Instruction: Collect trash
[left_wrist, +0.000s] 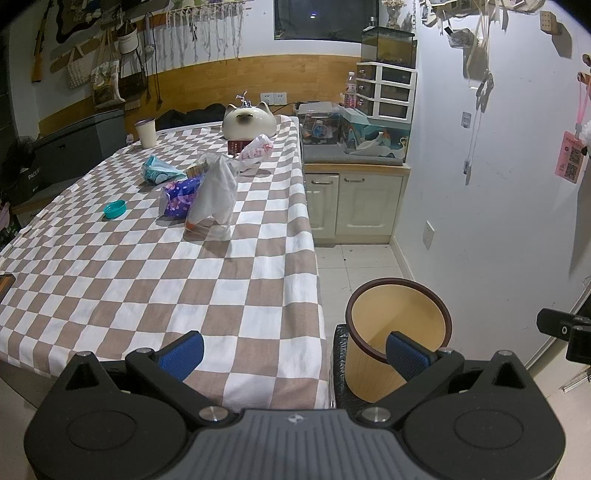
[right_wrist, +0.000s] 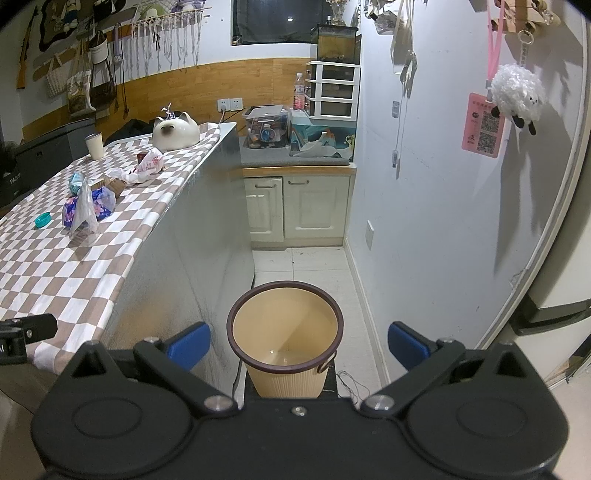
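Trash lies mid-table on the checkered cloth: a clear plastic bag (left_wrist: 216, 195), a purple flowered wrapper (left_wrist: 181, 197), a teal wrapper (left_wrist: 159, 171), a teal bottle cap (left_wrist: 115, 209) and a white printed bag (left_wrist: 256, 151). The same clear plastic bag (right_wrist: 84, 210) and teal cap (right_wrist: 43, 220) show in the right wrist view. A tan bin (left_wrist: 397, 338) with a dark rim stands on a black stand off the table's right edge. My left gripper (left_wrist: 295, 350) is open over the table's near corner, holding nothing. My right gripper (right_wrist: 297, 343) is open just above the empty bin (right_wrist: 284, 332).
A white cat-shaped ceramic pot (left_wrist: 249, 120) and a cream cup (left_wrist: 146, 133) stand at the table's far end. Beyond are a cream cabinet (left_wrist: 354, 203), its worktop crowded with boxes, and a white wall (left_wrist: 480, 184) on the right. Tiled floor (right_wrist: 314, 266) lies between.
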